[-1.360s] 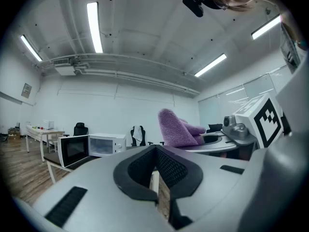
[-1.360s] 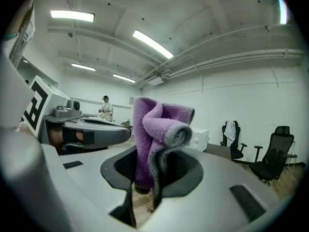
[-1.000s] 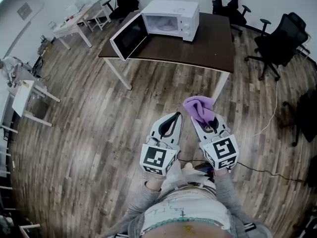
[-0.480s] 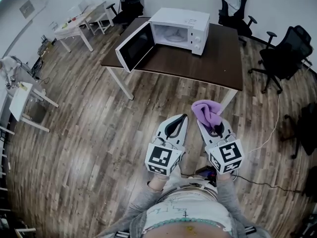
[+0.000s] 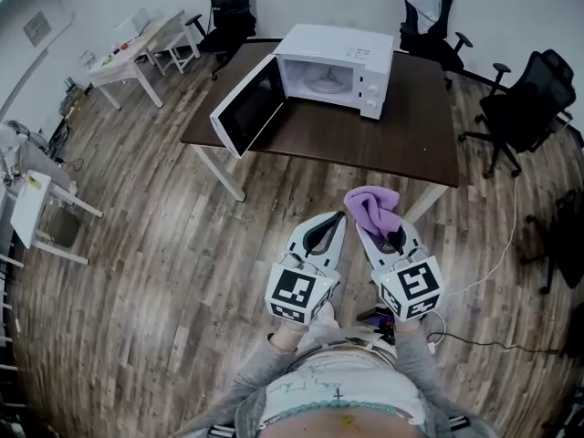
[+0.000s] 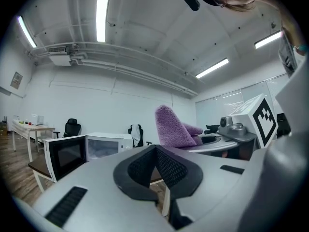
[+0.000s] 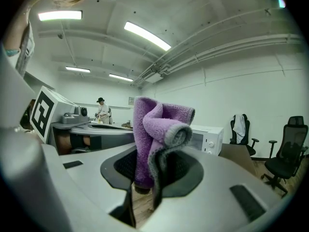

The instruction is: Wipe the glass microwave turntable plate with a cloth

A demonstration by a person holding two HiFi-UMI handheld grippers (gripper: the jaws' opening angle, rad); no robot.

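- The left gripper [image 5: 334,224] has its jaws pressed together. Nothing is between them.
- The right gripper [image 7: 144,187] has its jaws pinching a purple cloth [image 5: 372,206].
- The cloth sticks up out of the jaws in a soft, folded bunch. It has a grey edge.
- The two grippers are side by side in front of the person, close together but not touching.
- Both grippers are over the wooden floor [image 5: 164,245], near the edge of the tabletop [image 5: 365,135].
- A white microwave [image 5: 333,57] sits on the dark brown tabletop, well apart from the grippers.
- The microwave door [image 5: 246,106] is swung wide open to the left.
- The glass turntable plate [image 5: 324,78] is inside the microwave. No gripper touches it.
- Black office chairs [image 5: 520,99] stand around the tabletop.
- Far back in the right gripper view, another person [image 7: 102,111] stands at a table.
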